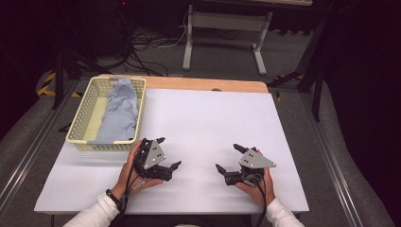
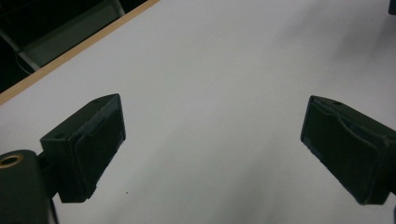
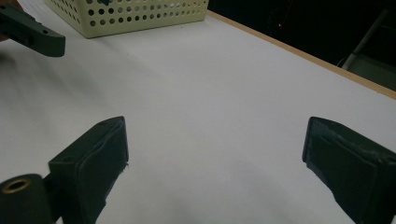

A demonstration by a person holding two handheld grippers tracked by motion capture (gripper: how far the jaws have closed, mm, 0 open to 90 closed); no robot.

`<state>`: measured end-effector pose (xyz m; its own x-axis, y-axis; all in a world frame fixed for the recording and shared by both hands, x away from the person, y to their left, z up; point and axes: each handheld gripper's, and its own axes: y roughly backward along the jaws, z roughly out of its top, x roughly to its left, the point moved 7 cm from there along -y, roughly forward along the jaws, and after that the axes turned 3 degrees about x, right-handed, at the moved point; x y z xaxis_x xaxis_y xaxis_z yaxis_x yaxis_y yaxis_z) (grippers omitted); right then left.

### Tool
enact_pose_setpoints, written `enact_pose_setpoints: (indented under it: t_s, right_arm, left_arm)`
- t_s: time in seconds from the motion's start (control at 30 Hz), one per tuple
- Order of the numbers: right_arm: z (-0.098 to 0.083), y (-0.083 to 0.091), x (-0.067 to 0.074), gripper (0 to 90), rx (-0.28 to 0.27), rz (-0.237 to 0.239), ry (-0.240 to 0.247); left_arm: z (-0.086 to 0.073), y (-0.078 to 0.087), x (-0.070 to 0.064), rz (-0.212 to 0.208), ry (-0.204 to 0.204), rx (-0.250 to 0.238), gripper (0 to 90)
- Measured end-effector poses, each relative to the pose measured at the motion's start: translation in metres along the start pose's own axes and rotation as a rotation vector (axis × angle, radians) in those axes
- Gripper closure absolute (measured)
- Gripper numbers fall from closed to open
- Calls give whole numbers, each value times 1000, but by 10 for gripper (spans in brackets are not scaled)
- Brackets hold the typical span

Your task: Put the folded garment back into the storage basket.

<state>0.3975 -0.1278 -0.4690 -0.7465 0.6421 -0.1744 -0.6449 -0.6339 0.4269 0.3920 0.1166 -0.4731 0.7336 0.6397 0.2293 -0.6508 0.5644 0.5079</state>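
A cream perforated basket (image 1: 85, 113) stands at the table's back left, and a crumpled grey-blue cloth (image 1: 119, 113) lies in it. My left gripper (image 1: 169, 152) rests low over the white table top just in front of the basket's near right corner, open, with nothing between its jaws. My right gripper (image 1: 227, 157) sits to its right, near the front edge, also open with nothing in it. In the left gripper view the left gripper (image 2: 212, 140) has only bare white surface between its pads. In the right gripper view the right gripper (image 3: 215, 158) faces the basket (image 3: 140, 14).
The white table top (image 1: 213, 113) has a wooden strip (image 1: 198, 84) along its far edge. Beyond it are a white metal stand (image 1: 222, 28) and cables on the dark floor. A jaw of the left gripper (image 3: 32, 30) reaches into the right gripper view at top left.
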Motion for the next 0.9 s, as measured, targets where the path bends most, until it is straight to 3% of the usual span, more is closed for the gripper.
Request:
enact_pose_setpoints:
  t_s: [0.4,0.53,0.9]
  right_arm:
    - [-3,-2,8,81,22,-2,50]
    - [-3,-3,8,81,22,-3,53]
    - [-4,-4,9,82,28,-4,60]
  left_arm:
    - [-18,15,-2,26,11,11,53]
    - [-26,22,-1,27,33,16,53]
    - [-32,28,2,32,42,23,50]
